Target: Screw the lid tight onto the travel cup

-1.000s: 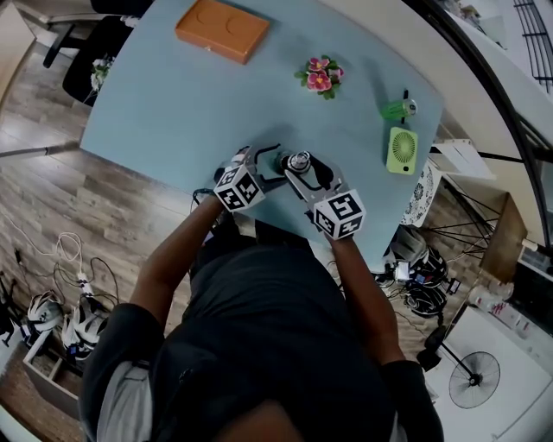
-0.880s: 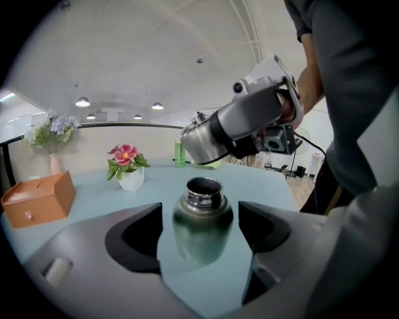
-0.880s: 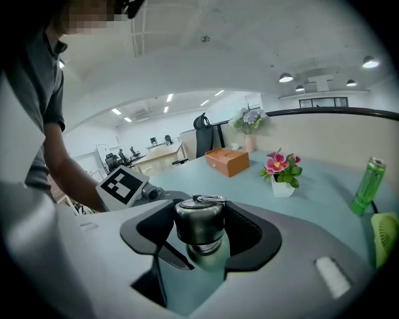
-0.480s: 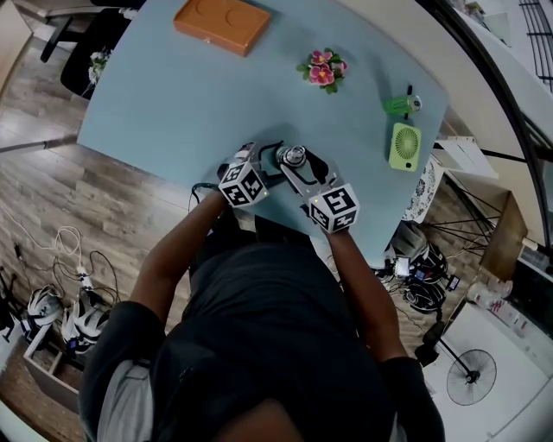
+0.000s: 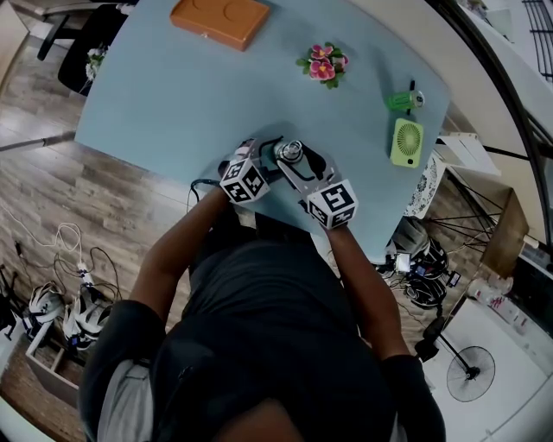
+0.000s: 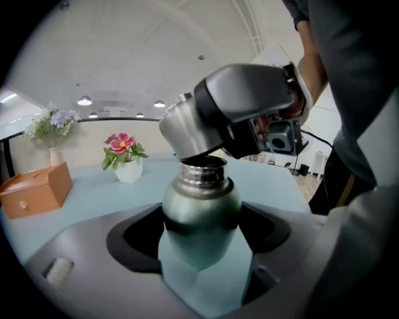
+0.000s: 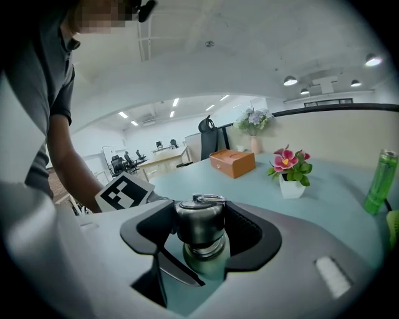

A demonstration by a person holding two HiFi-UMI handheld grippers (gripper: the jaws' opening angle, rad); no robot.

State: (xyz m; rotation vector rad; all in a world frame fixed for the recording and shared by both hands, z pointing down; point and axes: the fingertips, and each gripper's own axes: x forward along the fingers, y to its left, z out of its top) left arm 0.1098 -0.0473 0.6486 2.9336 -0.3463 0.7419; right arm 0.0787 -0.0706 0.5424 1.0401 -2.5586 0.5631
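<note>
The lid is just going onto the cup. The left gripper (image 6: 201,233) is closed snug around the green cup (image 6: 201,199), near the front edge of the blue table (image 5: 190,95). The right gripper (image 7: 201,230) is closed on the silver lid (image 6: 184,128), which sits a bit tilted over the cup's mouth. I think the lid must next be set flat, then turned until tight. On the table I count one cup, one lid, one orange box (image 5: 219,17), one pot of pink flowers (image 5: 321,67), one fan (image 5: 405,142) and one green bottle (image 5: 402,100).
</note>
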